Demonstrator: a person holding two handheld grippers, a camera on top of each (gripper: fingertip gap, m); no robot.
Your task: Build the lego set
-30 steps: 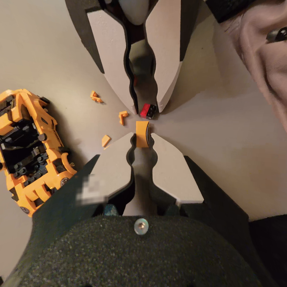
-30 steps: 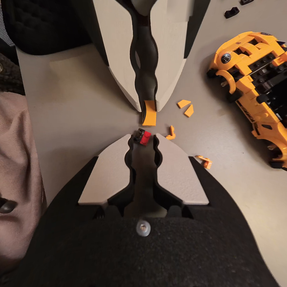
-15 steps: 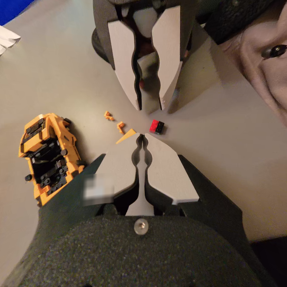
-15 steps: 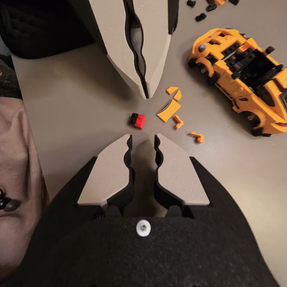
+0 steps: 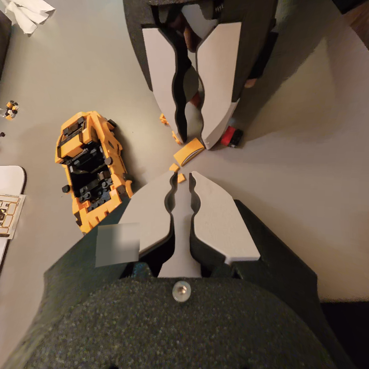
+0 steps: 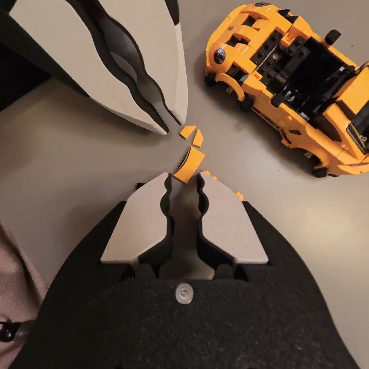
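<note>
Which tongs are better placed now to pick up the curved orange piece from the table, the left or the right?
Probably the right tongs: they are open, and the curved orange piece lies just at their tips. The left tongs, also open, point at a small orange tile, with the curved piece farther ahead.

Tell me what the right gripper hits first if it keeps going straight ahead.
Probably the curved orange piece lying on the table just beyond the open right gripper, then two small orange wedges. Height above the table is unclear.

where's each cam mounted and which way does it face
Left wrist view: on the left gripper, looking down at the table; its fingers and the right gripper opposite show.
Right wrist view: on the right gripper, facing back; a sleeve shows.
Shared: orange curved piece, orange car.
</note>
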